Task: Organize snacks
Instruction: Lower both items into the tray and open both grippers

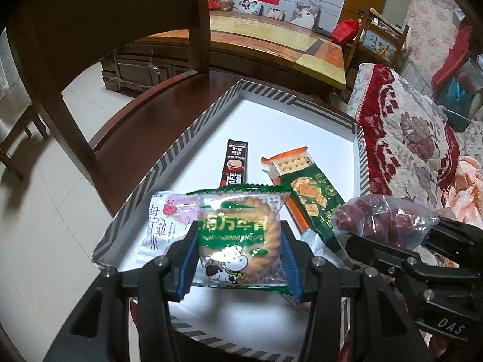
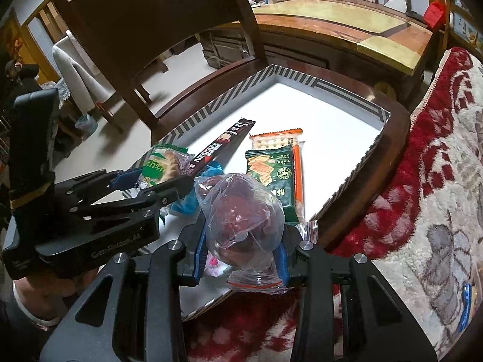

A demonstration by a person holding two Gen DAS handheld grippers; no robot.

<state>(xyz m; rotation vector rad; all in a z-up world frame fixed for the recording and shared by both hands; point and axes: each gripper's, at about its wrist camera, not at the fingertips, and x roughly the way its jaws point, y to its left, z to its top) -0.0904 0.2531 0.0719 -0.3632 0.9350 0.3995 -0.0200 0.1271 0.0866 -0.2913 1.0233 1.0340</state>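
Note:
My left gripper (image 1: 238,256) is shut on a round biscuit in a clear and green wrapper (image 1: 238,238), held just above the near end of a white tray (image 1: 271,114) with a striped rim. My right gripper (image 2: 241,250) is shut on a clear bag of red dates (image 2: 241,211), also over the tray's near end; the bag (image 1: 380,220) shows at the right of the left wrist view. In the tray lie a dark coffee stick (image 1: 235,163), a green and orange cracker pack (image 1: 302,193), a pink and white packet (image 1: 169,220) and a blue wrapper (image 2: 184,202).
The tray rests on a dark wooden chair seat (image 1: 145,114), whose backrest (image 2: 151,15) rises at the far left. A red patterned blanket (image 2: 422,181) lies right of the chair. A low wooden table (image 1: 271,42) stands beyond. A hand (image 2: 45,298) holds the left gripper.

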